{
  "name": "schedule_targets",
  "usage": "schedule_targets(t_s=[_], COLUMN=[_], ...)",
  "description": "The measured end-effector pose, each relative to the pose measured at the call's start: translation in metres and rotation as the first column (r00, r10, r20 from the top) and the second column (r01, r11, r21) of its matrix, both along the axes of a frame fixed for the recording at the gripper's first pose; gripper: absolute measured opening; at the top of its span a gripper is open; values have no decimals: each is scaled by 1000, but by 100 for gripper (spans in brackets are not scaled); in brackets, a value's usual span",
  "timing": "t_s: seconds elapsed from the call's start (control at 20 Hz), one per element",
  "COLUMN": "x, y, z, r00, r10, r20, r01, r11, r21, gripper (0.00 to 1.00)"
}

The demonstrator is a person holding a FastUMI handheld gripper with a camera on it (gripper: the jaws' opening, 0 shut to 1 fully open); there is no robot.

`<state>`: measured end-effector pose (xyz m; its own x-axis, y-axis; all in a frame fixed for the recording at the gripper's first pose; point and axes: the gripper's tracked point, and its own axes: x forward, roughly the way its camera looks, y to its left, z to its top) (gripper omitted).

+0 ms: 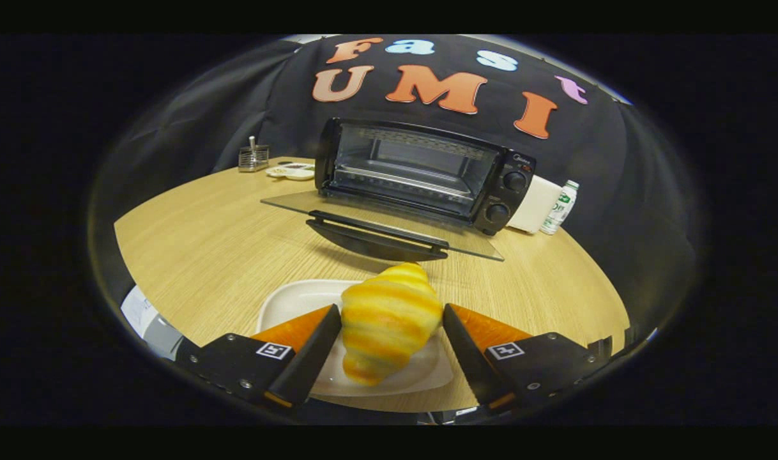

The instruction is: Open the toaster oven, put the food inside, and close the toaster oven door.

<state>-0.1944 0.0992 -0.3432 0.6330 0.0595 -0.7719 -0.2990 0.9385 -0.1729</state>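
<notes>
Gripper view: tongs (392, 319) straddle the croissant (389, 322) on its white plate (287, 306) at the worktop's (204, 236) near edge, left finger touching, right apparently just clear. A lopsided squeeze could tip it before the open toaster oven (421, 172) beyond.

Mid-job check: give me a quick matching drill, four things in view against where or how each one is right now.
Things:
1. croissant
2. oven door
3. bottle
4. plate

States:
A. beside the oven's knob side
B. between the claw fingers
C. folded down flat, open
D. on the table under the croissant

Pairs: 1-B, 2-C, 3-A, 4-D
</notes>
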Motion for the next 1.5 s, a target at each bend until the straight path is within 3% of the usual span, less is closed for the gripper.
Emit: schedule_targets(t_s=[0.65,1.0,1.15,1.3,1.5], x=[-14,-14,-10,5,46], y=[-1,6,16,23,17], z=[11,47,75,99,106], r00=[1000,1000,999,996,986], r10=[-15,-15,-30,-79,-167], r20=[-3,26,37,36,15], r01=[16,8,14,46,116], r11=[996,970,923,838,743], r21=[88,241,385,544,659], gripper=[74,74,73,73,73])
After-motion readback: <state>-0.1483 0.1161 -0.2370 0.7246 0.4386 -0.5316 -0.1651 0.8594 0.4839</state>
